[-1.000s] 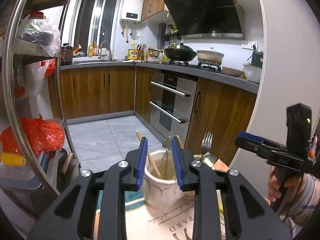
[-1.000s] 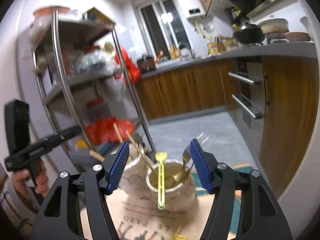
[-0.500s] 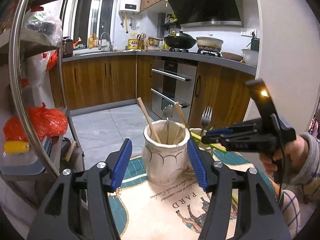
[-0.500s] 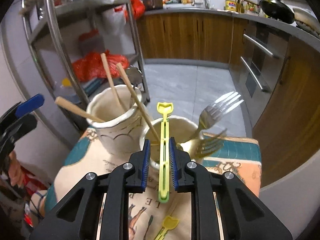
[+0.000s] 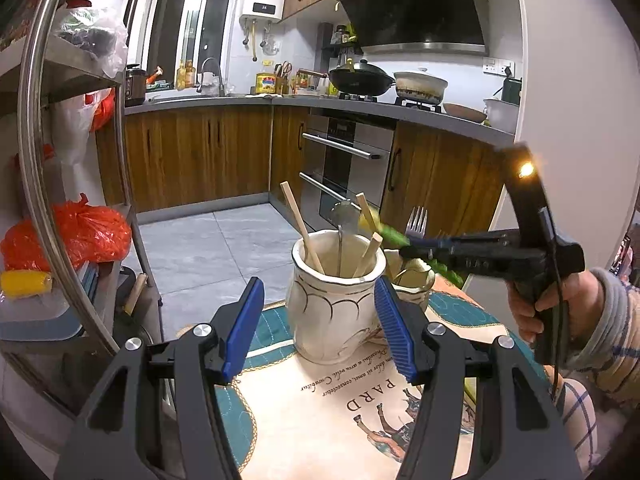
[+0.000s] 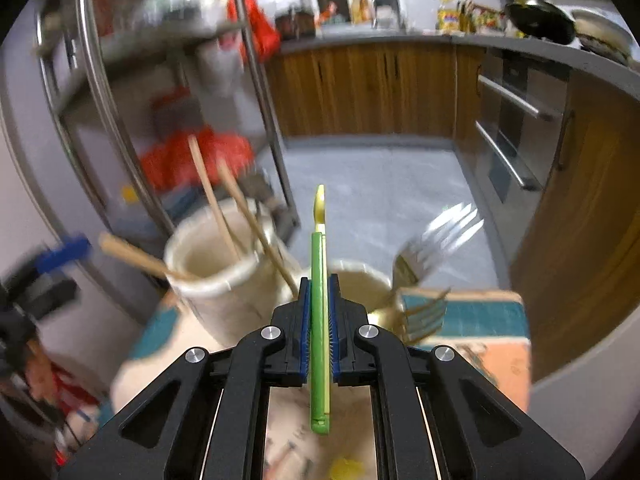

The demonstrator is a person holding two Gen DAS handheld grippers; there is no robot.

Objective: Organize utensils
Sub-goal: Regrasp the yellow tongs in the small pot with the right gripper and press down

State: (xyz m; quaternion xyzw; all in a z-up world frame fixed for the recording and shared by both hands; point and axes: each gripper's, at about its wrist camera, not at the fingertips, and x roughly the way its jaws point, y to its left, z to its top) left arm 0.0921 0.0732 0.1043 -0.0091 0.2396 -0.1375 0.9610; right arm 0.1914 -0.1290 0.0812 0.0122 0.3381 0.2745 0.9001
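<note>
My right gripper [image 6: 319, 316] has its blue pads [image 6: 306, 320] pinched on the green utensil [image 6: 319, 340]; the jaws have just been closing, and the utensil is between them now, gripped around mid-length. It runs straight along the fingers, its yellowish tip [image 6: 320, 206] poking out ahead (that view is heavily blurred, so I cannot tell what kind of head it has).

Landmark: the tall white jar [image 5: 335, 300] on the printed table mat [image 5: 320, 412].

My left gripper [image 5: 318, 328] stands half wide, jaws having just been opening. Its blue pads [image 5: 243, 324] sit either side of the tall white jar, near its sides, with nothing pressed between them. I cannot tell whether the right-hand pad touches the jar wall.

Inside the jar: wooden chopsticks [image 5: 301, 232] leaning out, plus a metal spoon [image 5: 345, 216] standing handle down.

Just behind and to the right of the jar, touching or nearly so, is a shorter cream cup [image 5: 414, 284]. Silver forks [image 5: 417, 222] stand tines up in it.

From the left camera, the green utensil crosses above that cup's rim, slanting up toward the jar's far side, held by the right gripper, which a hand [image 5: 532, 300] in a grey cuff carries.

Left of the jar, off the table: a metal shelf rack [image 5: 40, 184] with an orange bag [image 5: 80, 232].
</note>
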